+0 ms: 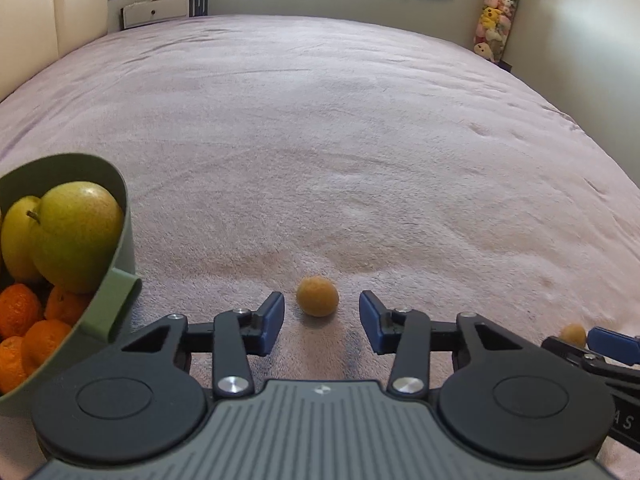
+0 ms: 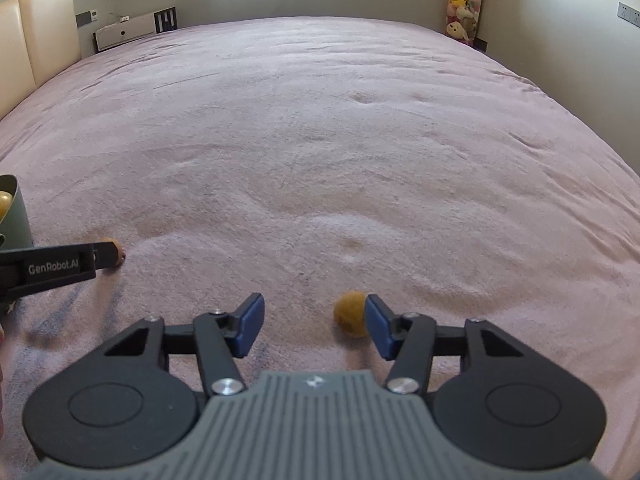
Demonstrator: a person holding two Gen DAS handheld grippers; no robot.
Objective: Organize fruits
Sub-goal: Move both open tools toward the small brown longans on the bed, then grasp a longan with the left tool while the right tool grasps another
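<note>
A small round yellow-brown fruit [image 1: 317,296] lies on the pink bedspread just ahead of my open left gripper [image 1: 321,312], centred between its blue pads. A second small fruit [image 2: 351,318] lies against the inside of the right pad of my open right gripper [image 2: 314,322]; it also shows in the left wrist view [image 1: 573,334]. A green bowl [image 1: 120,240] at the left holds green apples [image 1: 76,236] and oranges [image 1: 24,320]. The left gripper's side [image 2: 60,266] crosses the right wrist view, partly hiding the first fruit [image 2: 114,250].
The wide pink bedspread [image 1: 340,140] stretches ahead. A cream headboard [image 2: 36,36] stands at the left, a white bedside unit [image 2: 124,34] at the far wall, and a hanging stack of plush toys [image 2: 464,0] in the far right corner.
</note>
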